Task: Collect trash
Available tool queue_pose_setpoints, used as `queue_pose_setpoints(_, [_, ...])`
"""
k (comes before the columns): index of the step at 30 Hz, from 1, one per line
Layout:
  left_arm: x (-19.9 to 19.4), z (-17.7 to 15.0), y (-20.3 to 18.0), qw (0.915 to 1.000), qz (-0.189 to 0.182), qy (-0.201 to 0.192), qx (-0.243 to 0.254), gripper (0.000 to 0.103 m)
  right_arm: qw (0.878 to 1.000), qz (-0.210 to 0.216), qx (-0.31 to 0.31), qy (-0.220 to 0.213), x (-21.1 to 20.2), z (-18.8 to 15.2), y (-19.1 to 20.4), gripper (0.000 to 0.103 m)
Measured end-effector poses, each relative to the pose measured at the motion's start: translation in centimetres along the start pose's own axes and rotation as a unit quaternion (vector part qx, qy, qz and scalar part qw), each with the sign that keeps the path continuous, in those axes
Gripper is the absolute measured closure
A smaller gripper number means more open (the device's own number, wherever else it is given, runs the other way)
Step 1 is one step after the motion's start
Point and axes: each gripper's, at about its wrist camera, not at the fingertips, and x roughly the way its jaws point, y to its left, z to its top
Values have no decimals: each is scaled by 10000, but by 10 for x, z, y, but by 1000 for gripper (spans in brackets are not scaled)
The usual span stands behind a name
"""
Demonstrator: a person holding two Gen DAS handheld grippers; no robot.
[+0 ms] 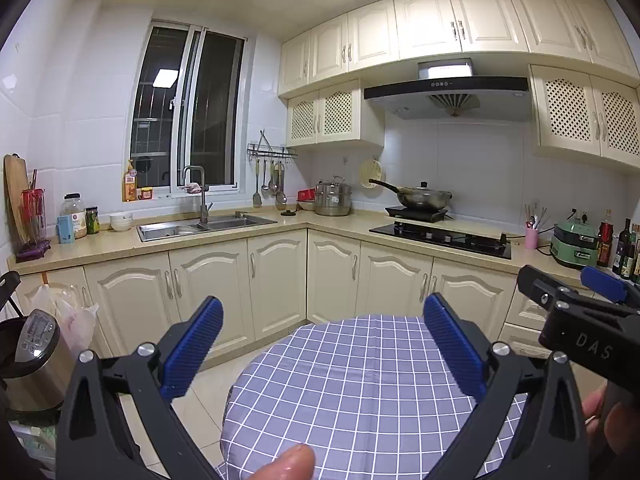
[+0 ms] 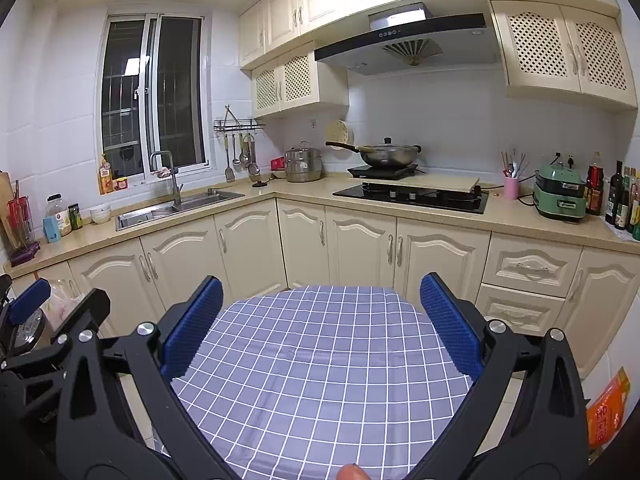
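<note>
Jaws spread wide on my left gripper (image 1: 323, 346) and right gripper (image 2: 320, 330), both empty above the checked table (image 2: 320, 360); no trash visible, so I'd scan first.

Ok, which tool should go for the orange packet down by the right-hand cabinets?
Right, probably. The orange packet lies low, right of the right tool, while the left tool sits further left and its camera misses it. Both tools are open and empty.
</note>
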Motion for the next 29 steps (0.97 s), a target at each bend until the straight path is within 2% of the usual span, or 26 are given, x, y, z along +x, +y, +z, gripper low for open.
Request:
queue_pose_setpoints(20, [-10, -1, -5, 9998, 33, -207, 62, 5, 10000, 61, 28, 50, 1, 0, 3, 6])
queue_pose_setpoints(29, [-6, -2, -3, 9999, 15, -112, 26, 5, 9999, 94, 53, 97, 6, -2, 2, 6])
